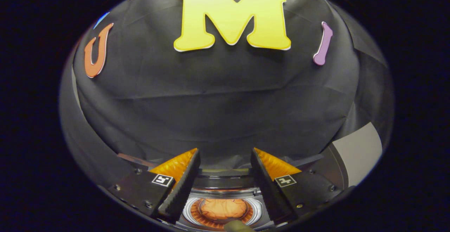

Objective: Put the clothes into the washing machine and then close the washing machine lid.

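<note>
In the gripper view, your tool (225,175) is held high and level, looking mostly at the black cloth wall of the booth, with the washing machine (225,189) low down between and below the fingers (181,186). The fingers stand well apart, with nothing between them and nothing in their grasp.

Through that gap you look straight down into the round drum (225,211). An orange garment (223,208) lies bunched at the bottom, ringed by the drum's bright rim, so the clothes appear to be already inside. A small olive-coloured shape (239,226) sits at the near edge of the opening; what it is I cannot tell.

Just beyond the fingers, a dark curved band (225,182) runs along the far side of the opening. It may be the raised lid or the back panel, but the picture does not settle which. A pale grey panel (358,151) stands off beyond the right finger.

Judging by this, loading is done and the lid remains. Holding the fingers wide probably suits hooking or pushing the lid's edge down.
</note>
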A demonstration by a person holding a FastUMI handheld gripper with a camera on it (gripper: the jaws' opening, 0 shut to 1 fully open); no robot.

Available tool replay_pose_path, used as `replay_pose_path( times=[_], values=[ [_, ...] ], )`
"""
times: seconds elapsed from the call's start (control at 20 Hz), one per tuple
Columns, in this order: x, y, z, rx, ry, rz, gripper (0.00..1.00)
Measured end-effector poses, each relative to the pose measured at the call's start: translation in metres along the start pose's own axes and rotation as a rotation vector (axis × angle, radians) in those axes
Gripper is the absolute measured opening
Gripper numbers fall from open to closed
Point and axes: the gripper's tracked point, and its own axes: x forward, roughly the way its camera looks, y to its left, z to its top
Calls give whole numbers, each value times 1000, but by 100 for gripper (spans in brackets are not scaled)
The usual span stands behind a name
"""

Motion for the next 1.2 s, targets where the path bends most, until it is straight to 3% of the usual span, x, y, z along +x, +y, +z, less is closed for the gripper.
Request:
replay_pose_path(
  times=[1.2],
  values=[
    [-68, -1, -52, -46, -131, 46, 91]
  ],
)
